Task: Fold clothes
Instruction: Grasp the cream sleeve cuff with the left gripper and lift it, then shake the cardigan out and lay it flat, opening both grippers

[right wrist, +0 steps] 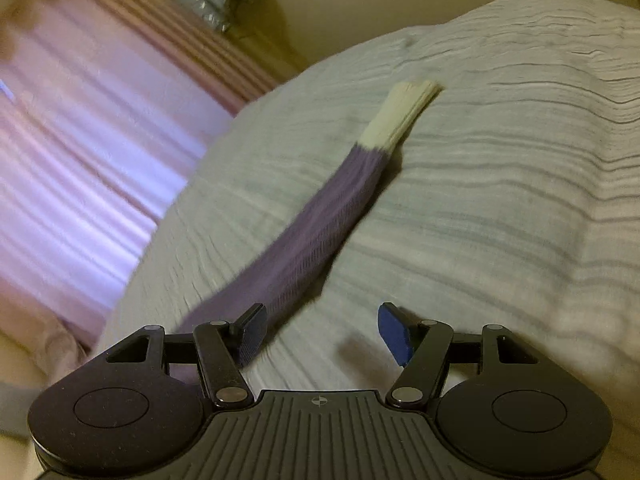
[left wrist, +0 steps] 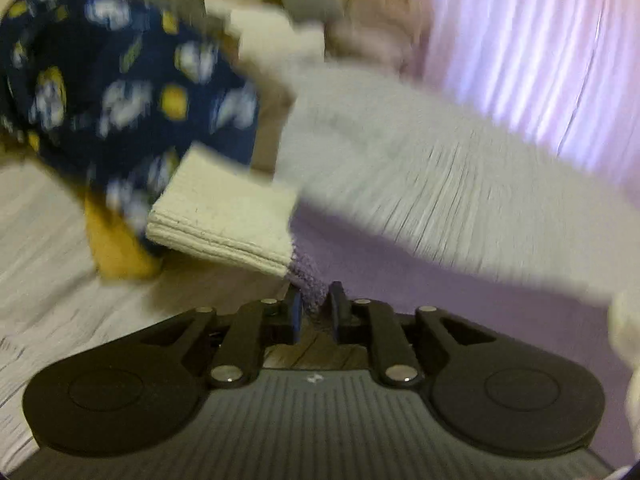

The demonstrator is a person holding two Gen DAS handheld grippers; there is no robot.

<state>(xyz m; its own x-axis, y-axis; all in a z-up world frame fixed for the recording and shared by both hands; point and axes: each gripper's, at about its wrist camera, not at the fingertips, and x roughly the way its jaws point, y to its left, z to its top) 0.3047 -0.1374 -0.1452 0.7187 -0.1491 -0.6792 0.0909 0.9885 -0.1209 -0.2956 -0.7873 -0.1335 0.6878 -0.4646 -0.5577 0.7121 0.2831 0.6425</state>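
Note:
In the left wrist view my left gripper (left wrist: 315, 306) is shut on the edge of a purple sock (left wrist: 460, 280) with a cream ribbed cuff (left wrist: 224, 212); the purple body spreads to the right. In the right wrist view the same kind of purple sock (right wrist: 316, 236) with a cream end (right wrist: 396, 114) lies stretched across the grey ribbed bedspread (right wrist: 500, 200). My right gripper (right wrist: 322, 334) is open just above its near end; the sock passes beside the left fingertip (right wrist: 252, 334) and nothing is between the jaws.
A navy flower-print garment (left wrist: 120, 92) and something yellow (left wrist: 120, 248) lie at the left. A pale grey ribbed cloth (left wrist: 420, 168) lies behind the sock. Pink curtains (right wrist: 80, 152) hang beyond the bed's edge. A pillow corner (left wrist: 276, 36) shows farther back.

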